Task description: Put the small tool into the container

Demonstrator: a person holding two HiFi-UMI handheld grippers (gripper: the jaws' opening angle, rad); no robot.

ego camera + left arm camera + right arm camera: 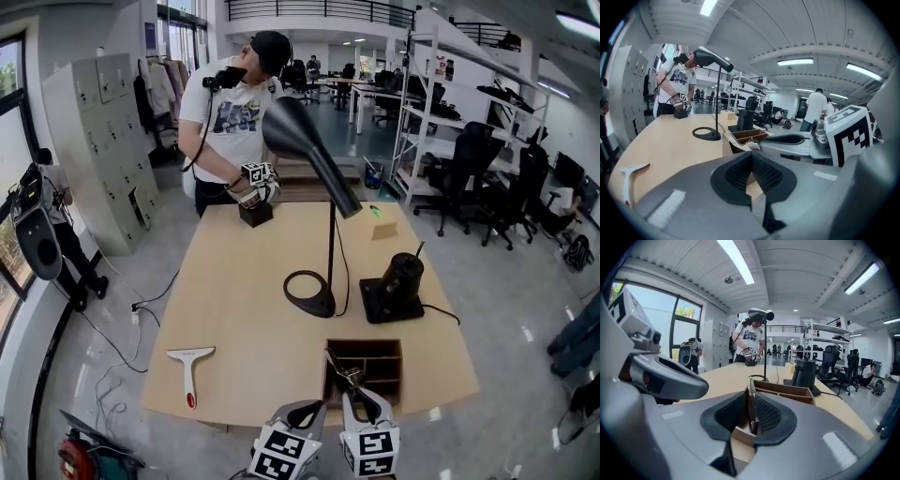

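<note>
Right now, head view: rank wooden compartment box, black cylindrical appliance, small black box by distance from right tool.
1. Open wooden compartment box, directly in front of the right tool.
2. Black cylindrical appliance on square base, mid-table, right.
3. Small black box, far edge, beside another person.

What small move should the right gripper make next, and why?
Probably ease the right gripper forward and lower it over the wooden container: its jaws are shut on the small tool, held upright just at the container's near edge, not yet inside a compartment.
</note>
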